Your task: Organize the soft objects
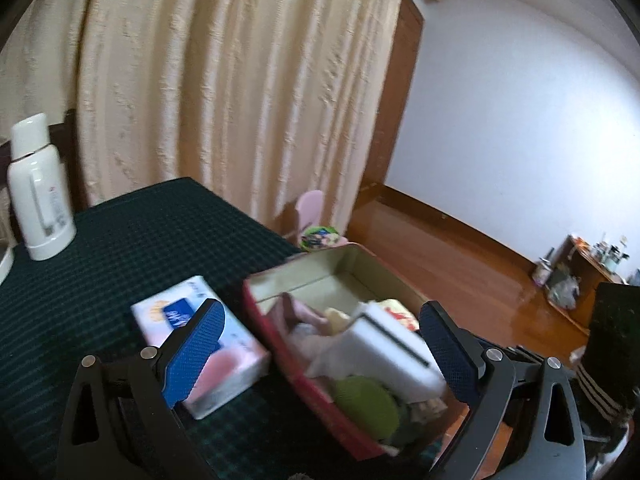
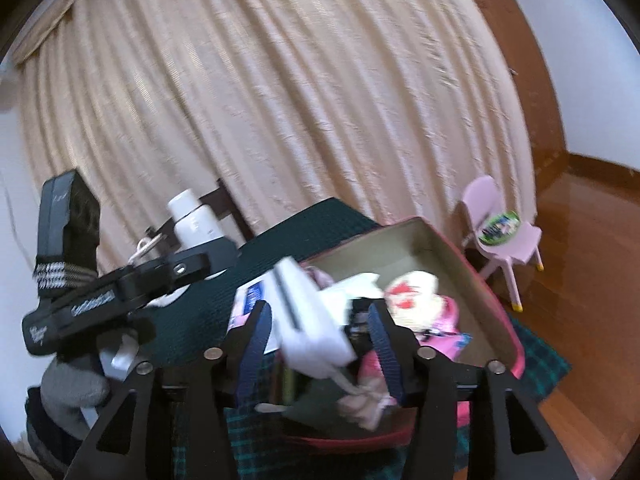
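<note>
**Filling a red tin on a dark checked table**

Looking along the left gripper (image 1: 320, 344), the view shows its blue pads spread wide with nothing pressed between them. Below it a table (image 1: 120, 240) under dark green checked cloth carries a red tin (image 1: 280, 344) near the table's edge. A white sponge (image 1: 384, 344), a green ball (image 1: 366, 400) and pale cloths lie in the tin. A tissue pack (image 1: 200, 344) lies just beside the tin's left wall, and a white flask (image 1: 38, 192) stands far left. Behind hang cream curtains (image 1: 220, 80); right of them are a white wall and glossy wood floor (image 1: 460, 280).

From the right wrist, the right gripper (image 2: 320, 340) hangs over the tin (image 2: 496, 304), its jaws part open; the blurred sponge (image 2: 312, 320) sits between them, contact unclear. A pink chair (image 2: 504, 232) stands by the curtains (image 2: 280, 100).
</note>
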Motion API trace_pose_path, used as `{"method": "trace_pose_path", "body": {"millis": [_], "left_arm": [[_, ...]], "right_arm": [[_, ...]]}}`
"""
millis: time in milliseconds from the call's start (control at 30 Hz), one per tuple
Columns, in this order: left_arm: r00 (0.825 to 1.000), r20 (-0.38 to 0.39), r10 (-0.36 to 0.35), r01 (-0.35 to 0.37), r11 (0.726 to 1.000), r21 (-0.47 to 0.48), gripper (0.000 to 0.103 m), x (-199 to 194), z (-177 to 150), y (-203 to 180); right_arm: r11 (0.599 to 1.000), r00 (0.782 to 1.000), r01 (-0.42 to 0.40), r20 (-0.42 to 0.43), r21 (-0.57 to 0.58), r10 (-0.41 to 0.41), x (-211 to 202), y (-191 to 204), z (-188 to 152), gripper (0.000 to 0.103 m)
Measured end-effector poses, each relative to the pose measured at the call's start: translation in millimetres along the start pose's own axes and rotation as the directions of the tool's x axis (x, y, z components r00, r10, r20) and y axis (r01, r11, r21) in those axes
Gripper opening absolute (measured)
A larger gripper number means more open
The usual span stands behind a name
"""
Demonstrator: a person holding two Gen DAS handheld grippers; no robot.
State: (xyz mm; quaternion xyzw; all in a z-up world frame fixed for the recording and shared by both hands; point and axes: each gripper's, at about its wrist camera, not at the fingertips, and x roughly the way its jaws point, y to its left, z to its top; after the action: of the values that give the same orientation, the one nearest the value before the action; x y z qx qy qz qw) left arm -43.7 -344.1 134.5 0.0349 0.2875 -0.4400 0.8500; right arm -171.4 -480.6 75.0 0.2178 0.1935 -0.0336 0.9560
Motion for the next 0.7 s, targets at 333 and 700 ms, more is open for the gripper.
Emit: {"method": "trace_pose_path", "body": {"millis": [333,700], "left_arm": [[0.999,-0.016,0.045,-0.045,0.998,-0.038,0.098,-8.9,-16.9,20.5],[0.998,-0.040,0.038,-0.040,0.998,-0.048,0.098,-4.7,-25.7,21.4]], "right_arm": [[0.995,0.988,0.097,-0.116,-0.012,-0.098,38.2,-6.2,-0.1,0.056],[0.975,0.965,0.211,-0.174,0.072,-0.196,52.4,-35.7,10.8,0.056]]}}
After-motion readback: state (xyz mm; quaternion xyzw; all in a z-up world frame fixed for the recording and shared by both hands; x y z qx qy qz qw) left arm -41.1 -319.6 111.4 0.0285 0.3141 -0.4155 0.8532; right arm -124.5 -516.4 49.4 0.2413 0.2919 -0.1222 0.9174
